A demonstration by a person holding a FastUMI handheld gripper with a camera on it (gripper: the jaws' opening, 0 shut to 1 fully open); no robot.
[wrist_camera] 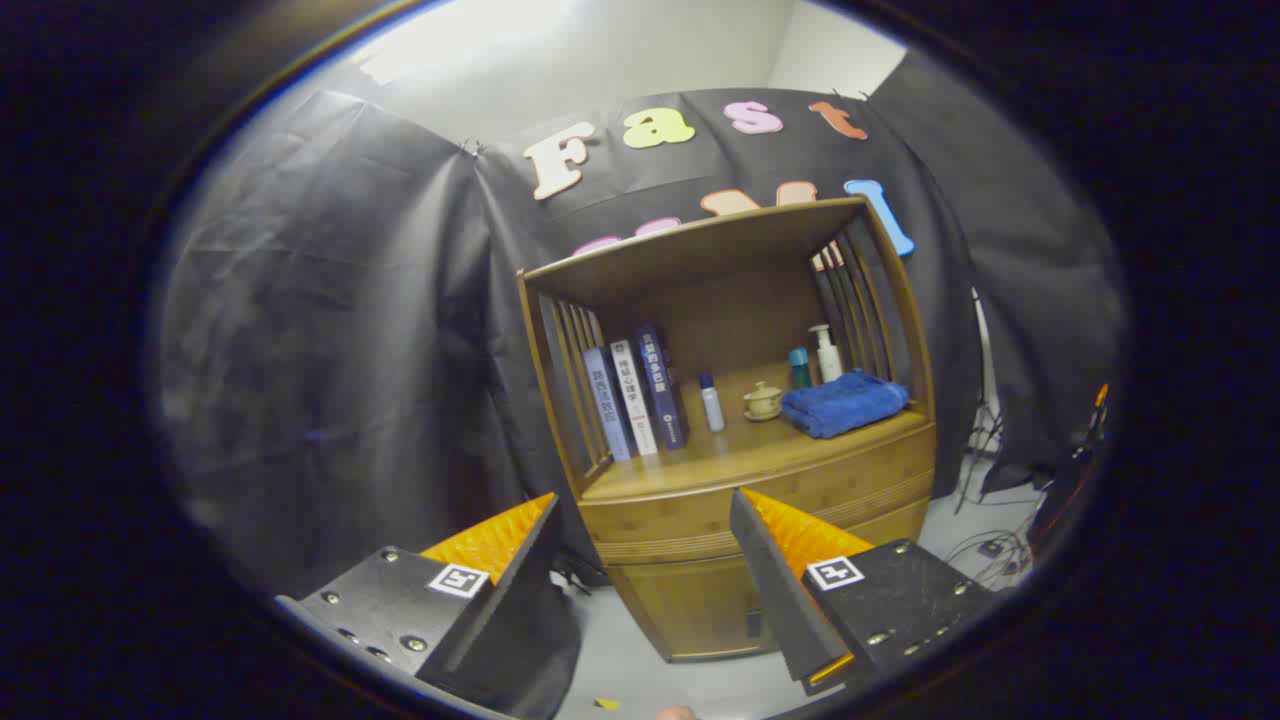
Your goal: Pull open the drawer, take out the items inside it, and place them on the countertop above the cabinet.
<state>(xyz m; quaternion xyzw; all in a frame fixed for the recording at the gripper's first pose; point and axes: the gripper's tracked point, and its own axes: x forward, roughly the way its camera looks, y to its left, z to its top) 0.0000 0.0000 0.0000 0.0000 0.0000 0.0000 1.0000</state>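
Observation:
A wooden cabinet (740, 520) stands a good way ahead of me, against the black cloth wall. Its drawer (700, 515) sits shut under the countertop (730, 460), and a lower door (700, 600) is below it. On the countertop stand three books (635, 395), a small bottle (711, 402), a lidded cup (763, 401), a teal bottle (800, 368), a white pump bottle (827, 354) and a folded blue towel (843, 402). My gripper (645, 505) is open, well short of the cabinet, with nothing between its fingers. The drawer's contents are hidden.
Slatted side walls (575, 390) and a top shelf board (700, 245) enclose the countertop. Pale floor (640, 660) lies before the cabinet. Cables (985, 545) and a stand are on the floor to the cabinet's right.

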